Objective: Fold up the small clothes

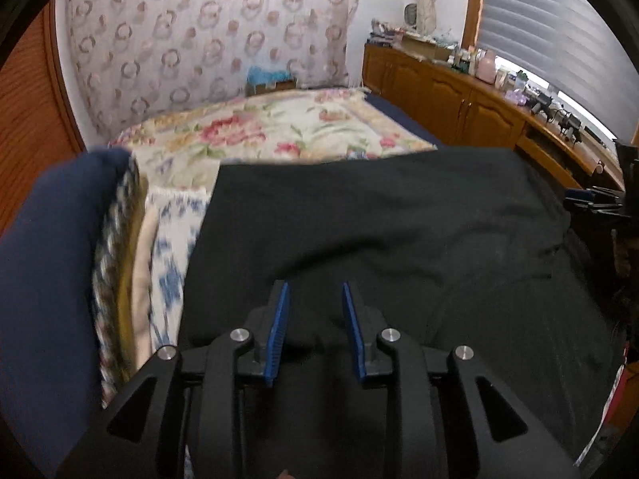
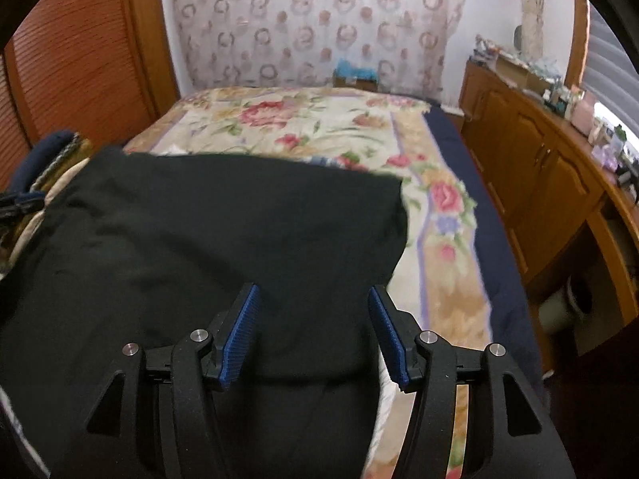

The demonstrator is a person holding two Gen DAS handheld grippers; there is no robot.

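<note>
Garment under inspection: a black garment (image 1: pixel 379 231) lies spread on the floral bedspread (image 1: pixel 279 127), its far edge running roughly straight across the bed and its near portion passing beneath both tools. Left gripper (image 1: pixel 315 291) sits over the near-left part of the cloth with its blue pads (image 1: pixel 279 331) apart and nothing between them; whether the tips touch the fabric cannot be told. Right gripper (image 2: pixel 315 295) sits over the near-right part, fingers spread wider, its right pad (image 2: pixel 389 335) close to the garment's right edge where the bedspread (image 2: pixel 439 279) shows beyond. A stack of folded clothes (image 1: pixel 120 247) stands just beside the garment's left side. Judgement: the step in hand appears to be taking hold of the near hem for a fold away from the person; both views are blurred, so exact contact is uncertain. To do it well, each gripper should close on the near edge at matching positions either side of centre, catching every layer rather than the top one alone. Lift should be level and no higher than needed, and the hem carried to meet the far edge squarely. Soft wrinkles visible mid-cloth may be trapped unless tension is kept between the two holds. Stack on the left should not be disturbed.
</note>
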